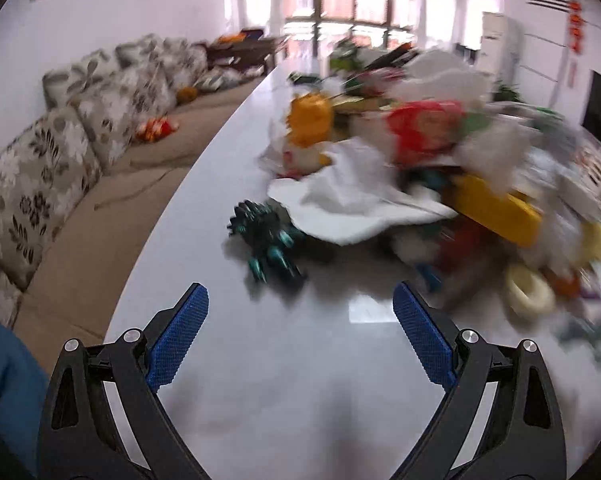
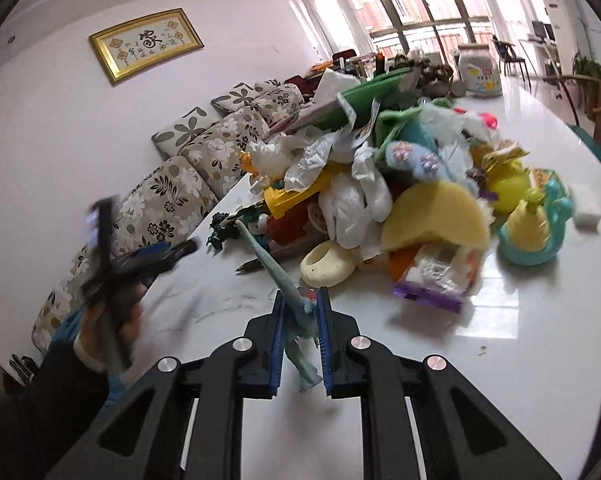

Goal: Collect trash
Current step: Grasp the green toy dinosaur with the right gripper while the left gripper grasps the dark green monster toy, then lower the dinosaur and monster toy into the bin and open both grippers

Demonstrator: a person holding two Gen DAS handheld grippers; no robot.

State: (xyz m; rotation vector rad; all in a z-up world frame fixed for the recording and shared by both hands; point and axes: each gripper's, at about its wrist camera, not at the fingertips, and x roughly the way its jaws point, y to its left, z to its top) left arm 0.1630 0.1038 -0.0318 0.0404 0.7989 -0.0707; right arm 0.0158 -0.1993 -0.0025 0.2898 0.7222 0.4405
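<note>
A heap of toys, wrappers and crumpled white paper (image 2: 352, 168) lies on a white glossy table (image 2: 520, 360). My right gripper (image 2: 300, 300) is shut on a grey-blue long-necked toy dinosaur (image 2: 296, 320) and holds it just above the table, in front of the heap. My left gripper (image 1: 300, 296) is open and empty over the table, just short of a dark teal spiky toy (image 1: 266, 236) and a white cloth (image 1: 352, 204). The left gripper also shows blurred in the right wrist view (image 2: 172, 250), at the table's left edge.
A floral sofa (image 1: 52, 184) runs along the table's left side. The heap holds a yellow sponge (image 2: 436, 216), a teal snail toy (image 2: 536, 232), a cream ring (image 2: 328, 266) and a purple packet (image 2: 436, 280). Bare table (image 1: 300, 380) lies in front of the grippers.
</note>
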